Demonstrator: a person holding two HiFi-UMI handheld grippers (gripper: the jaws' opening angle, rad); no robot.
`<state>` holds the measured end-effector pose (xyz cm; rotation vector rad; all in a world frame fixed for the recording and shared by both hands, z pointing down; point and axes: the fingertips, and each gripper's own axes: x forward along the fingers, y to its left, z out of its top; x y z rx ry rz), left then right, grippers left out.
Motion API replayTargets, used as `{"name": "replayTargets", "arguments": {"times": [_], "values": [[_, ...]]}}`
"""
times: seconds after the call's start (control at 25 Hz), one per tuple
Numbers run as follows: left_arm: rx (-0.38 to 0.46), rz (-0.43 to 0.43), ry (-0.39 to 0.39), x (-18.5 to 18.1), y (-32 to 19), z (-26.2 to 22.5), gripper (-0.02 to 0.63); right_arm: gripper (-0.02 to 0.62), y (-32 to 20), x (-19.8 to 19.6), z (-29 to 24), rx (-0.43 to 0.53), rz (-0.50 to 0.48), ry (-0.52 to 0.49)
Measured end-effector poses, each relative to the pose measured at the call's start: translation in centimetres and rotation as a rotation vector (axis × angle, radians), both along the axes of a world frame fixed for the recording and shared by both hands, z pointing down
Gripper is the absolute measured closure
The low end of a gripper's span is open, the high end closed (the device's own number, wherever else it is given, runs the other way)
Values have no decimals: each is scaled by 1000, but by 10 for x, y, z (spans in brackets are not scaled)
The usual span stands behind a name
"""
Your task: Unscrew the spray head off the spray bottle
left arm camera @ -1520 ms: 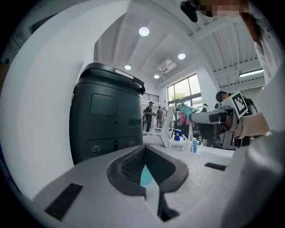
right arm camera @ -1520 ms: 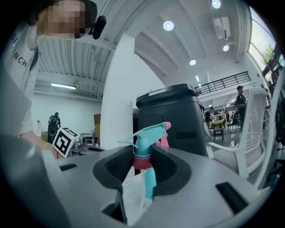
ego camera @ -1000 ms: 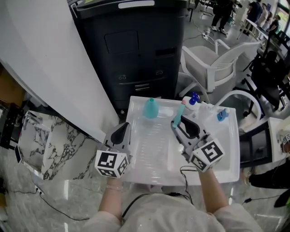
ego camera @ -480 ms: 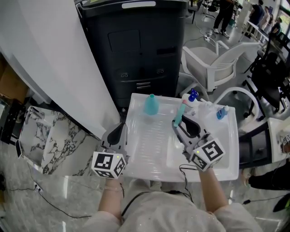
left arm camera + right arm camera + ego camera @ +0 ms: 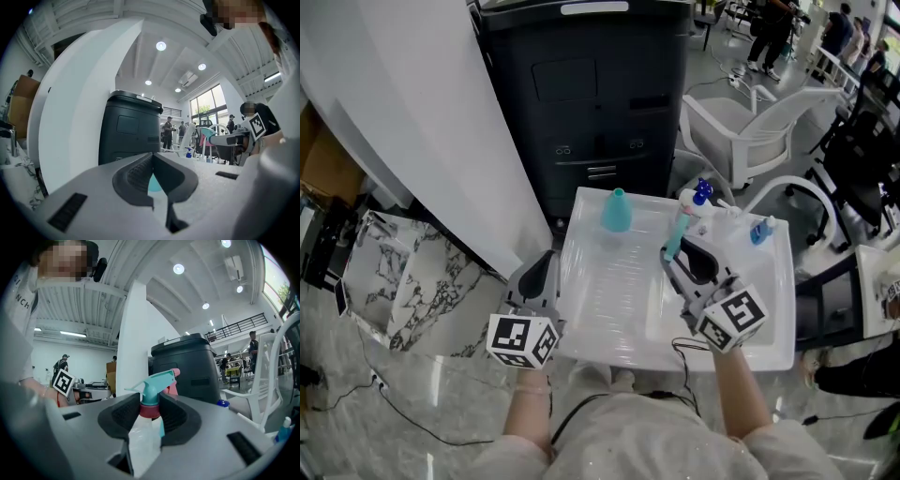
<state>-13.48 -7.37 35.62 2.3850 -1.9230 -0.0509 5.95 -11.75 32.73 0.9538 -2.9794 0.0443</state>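
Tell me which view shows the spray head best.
The right gripper view: the spray head is clamped close up between the right gripper's jaws, teal nozzle and red collar clear. The head view shows only its teal top past the gripper. The left gripper view shows it small and far.

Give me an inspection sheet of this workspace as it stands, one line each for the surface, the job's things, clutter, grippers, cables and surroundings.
Surface: white table top, bare in the middle.
Job's things: spray bottle, upright, its teal spray head on.
Clutter: teal cone, blue-topped bottle and small blue-capped bottle along the far edge.
Grippers: left gripper shut and empty, by the table's left edge; right gripper shut on the spray bottle's neck.
Cables: dark cable loops at the near edge; thin floor cable at the left.
Surroundings: black bin and white chair beyond the table; people far off.
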Motion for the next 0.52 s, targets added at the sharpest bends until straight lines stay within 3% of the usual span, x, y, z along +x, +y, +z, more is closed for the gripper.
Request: {"name": "replayTargets", "arguments": {"times": [0.52], "values": [[17, -15, 10, 0, 13, -6, 601, 460, 12, 2, -2, 5, -8, -6]]}}
